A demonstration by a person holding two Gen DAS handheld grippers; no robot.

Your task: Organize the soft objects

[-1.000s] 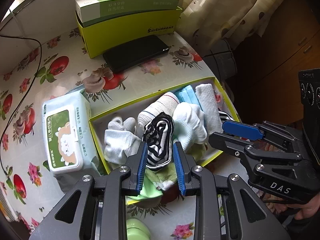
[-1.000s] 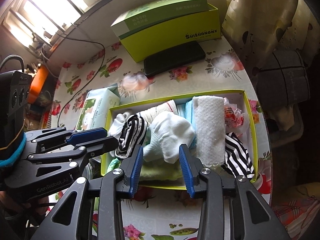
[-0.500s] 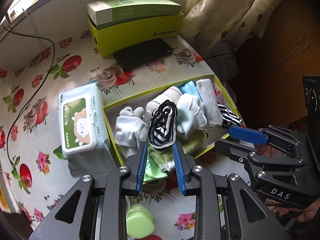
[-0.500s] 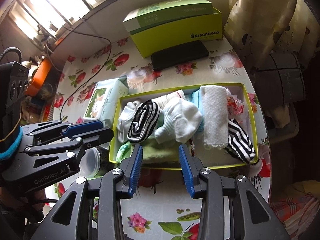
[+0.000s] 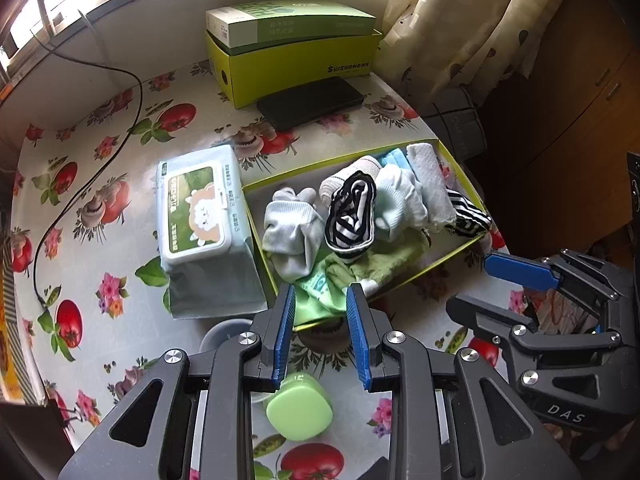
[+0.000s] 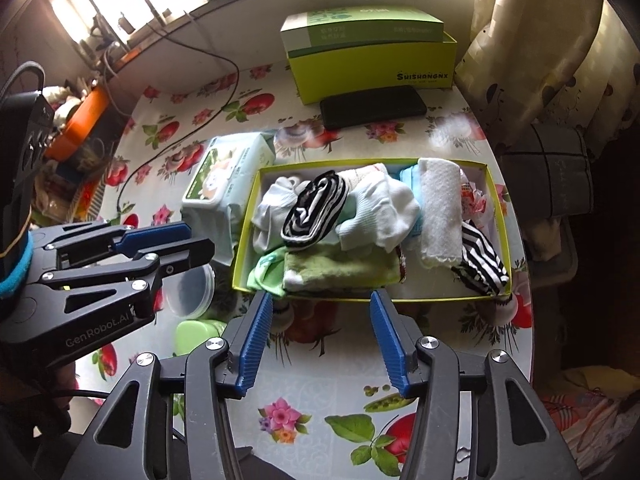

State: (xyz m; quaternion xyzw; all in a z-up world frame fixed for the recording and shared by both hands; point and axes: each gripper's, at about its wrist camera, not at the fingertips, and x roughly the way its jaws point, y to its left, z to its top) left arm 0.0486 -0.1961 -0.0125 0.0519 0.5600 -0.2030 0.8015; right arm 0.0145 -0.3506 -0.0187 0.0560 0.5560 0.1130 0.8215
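Note:
A shallow yellow-green box (image 6: pixel 496 200) (image 5: pixel 464 246) on the flowered table holds several socks and cloths. A rolled black-and-white striped sock (image 6: pixel 314 210) (image 5: pixel 352 220) lies on top near the middle, beside white socks (image 6: pixel 380 210) and a green cloth (image 6: pixel 340 268). A folded white towel (image 6: pixel 438 212) and another striped sock (image 6: pixel 482 264) lie at the right. My left gripper (image 5: pixel 320 300) is open and empty, just before the box's near edge. My right gripper (image 6: pixel 320 312) is open and empty, also before the box.
A wet-wipes pack (image 5: pixel 200 216) (image 6: pixel 224 176) lies left of the box. A green carton stack (image 6: pixel 372 52) and a black phone (image 6: pixel 372 106) sit at the back. A clear round lid (image 6: pixel 190 288) and a green container (image 5: pixel 300 406) lie near the grippers. A cable (image 5: pixel 100 160) crosses the left.
Both grippers have pulled back from the box toward the near table edge. The striped sock stays lying in the box. The right gripper's jaws have opened wider.

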